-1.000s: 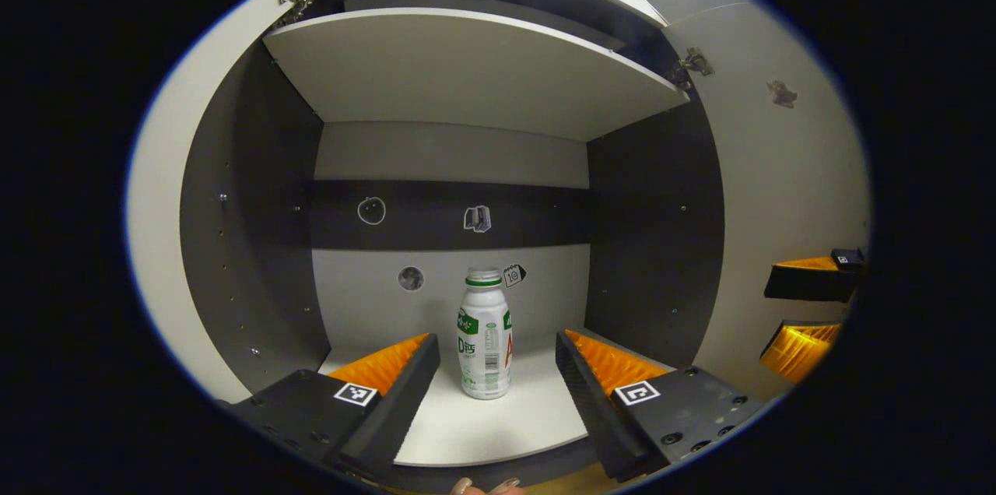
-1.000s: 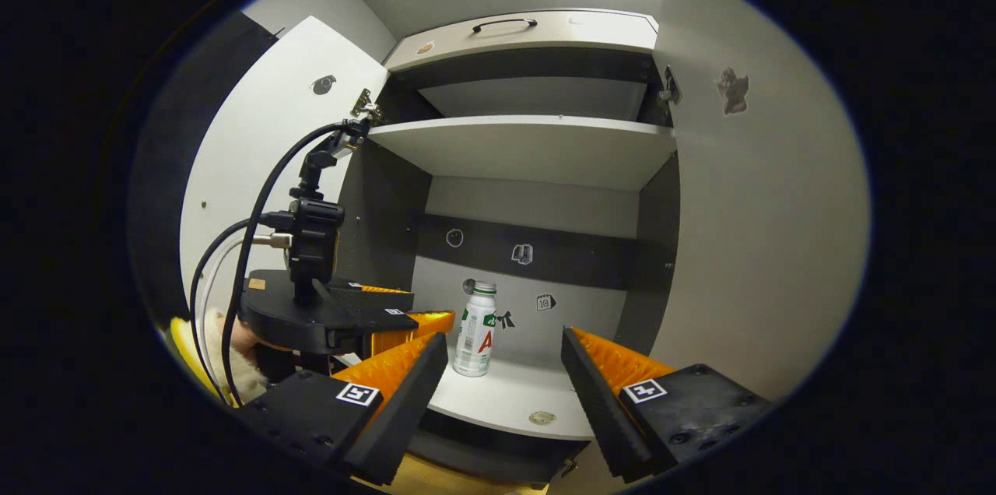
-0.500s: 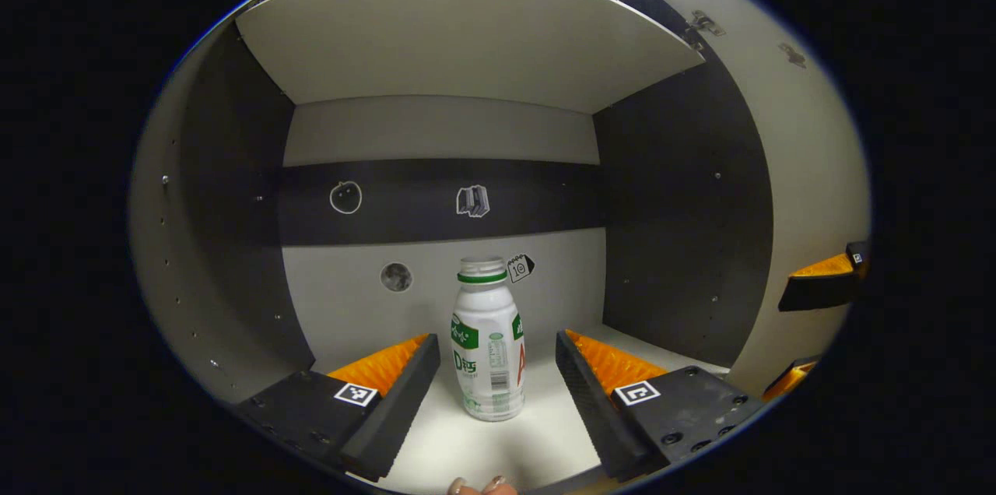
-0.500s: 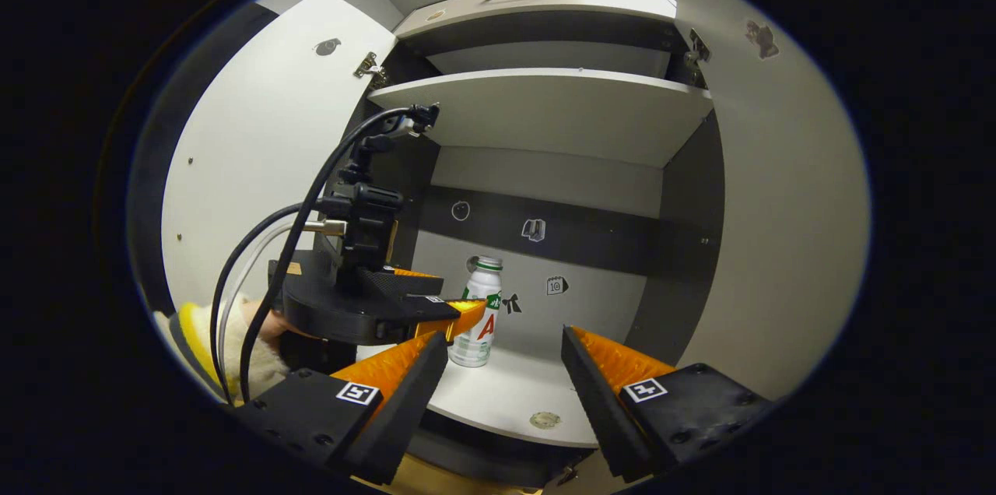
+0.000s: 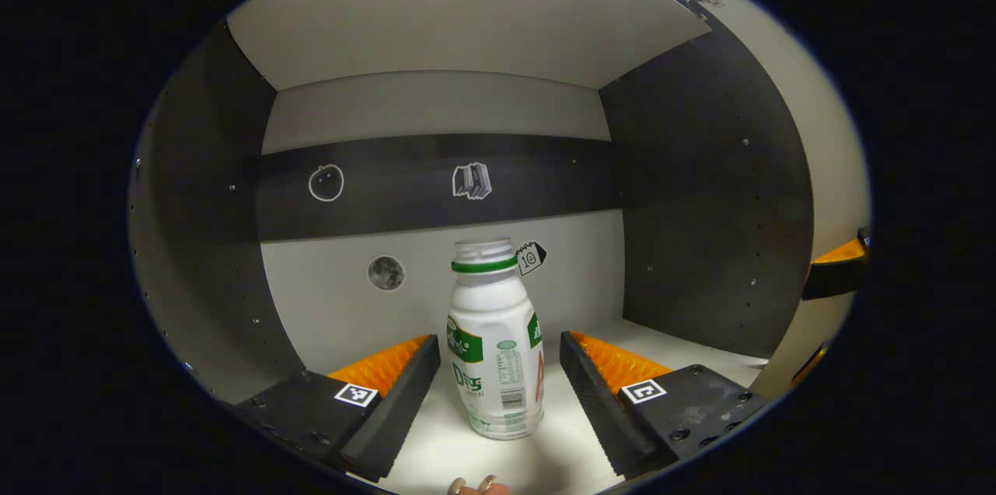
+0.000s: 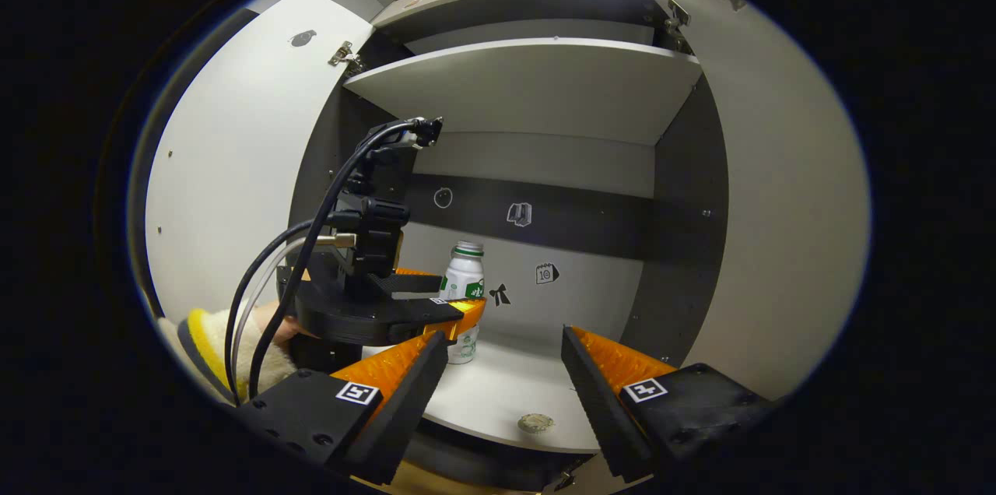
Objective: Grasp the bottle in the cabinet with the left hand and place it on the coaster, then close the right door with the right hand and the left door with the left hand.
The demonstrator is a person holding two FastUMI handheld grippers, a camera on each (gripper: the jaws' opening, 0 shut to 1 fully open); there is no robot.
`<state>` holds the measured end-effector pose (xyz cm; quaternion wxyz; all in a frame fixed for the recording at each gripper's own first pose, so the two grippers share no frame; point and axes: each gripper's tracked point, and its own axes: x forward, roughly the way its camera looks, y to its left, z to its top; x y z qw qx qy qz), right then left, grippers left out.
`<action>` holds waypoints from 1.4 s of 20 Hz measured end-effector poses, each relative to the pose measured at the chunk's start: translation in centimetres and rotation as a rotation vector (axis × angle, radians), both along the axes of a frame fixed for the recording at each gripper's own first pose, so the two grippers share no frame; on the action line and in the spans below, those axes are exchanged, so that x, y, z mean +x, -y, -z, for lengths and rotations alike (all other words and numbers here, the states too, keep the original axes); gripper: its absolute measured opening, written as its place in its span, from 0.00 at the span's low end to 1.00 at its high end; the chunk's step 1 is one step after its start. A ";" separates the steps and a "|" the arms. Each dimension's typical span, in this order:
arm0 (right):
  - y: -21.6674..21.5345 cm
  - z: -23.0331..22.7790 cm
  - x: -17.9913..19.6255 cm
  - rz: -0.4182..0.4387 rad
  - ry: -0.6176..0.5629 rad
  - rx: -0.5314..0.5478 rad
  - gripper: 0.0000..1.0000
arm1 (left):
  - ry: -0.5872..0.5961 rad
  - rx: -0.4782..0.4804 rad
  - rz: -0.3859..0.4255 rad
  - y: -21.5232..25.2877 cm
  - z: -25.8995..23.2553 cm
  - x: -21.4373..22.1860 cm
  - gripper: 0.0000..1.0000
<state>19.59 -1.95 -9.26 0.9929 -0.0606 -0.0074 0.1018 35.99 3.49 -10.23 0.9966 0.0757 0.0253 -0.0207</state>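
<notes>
I am seeing my left gripper (image 6: 455,308) as a black rounded body carrying a small black camera on a stalk, with black and pale cables (image 6: 257,300) looping off it. A fluffy cream sleeve with a yellow cuff (image 6: 204,333) is showing behind it. Black blocks with screw holes and square black-and-white markers are flanking my right gripper (image 6: 504,359) and, in the left gripper view, the left gripper (image 5: 499,363).

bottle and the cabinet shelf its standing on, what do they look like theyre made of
Bottle: probably plastic, a white opaque body with a soft sheen and a printed label wrap; the neck looks translucent. Cabinet shelf: likely laminated board, a flat, smooth, matte pale surface with a thin straight edge in the right gripper view; its core is hidden.
</notes>
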 end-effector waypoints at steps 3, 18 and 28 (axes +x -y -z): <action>0.0 0.5 0.4 -0.008 -0.018 0.029 0.98 | -0.010 -0.037 0.004 -0.1 0.6 1.0 0.98; -0.1 -2.3 -2.0 0.007 0.032 0.055 0.98 | 0.058 -0.091 0.025 0.6 -3.4 -2.3 0.78; -2.1 -7.1 -9.9 0.015 0.111 0.072 0.98 | 0.126 -0.047 0.019 1.7 -9.1 -12.6 0.78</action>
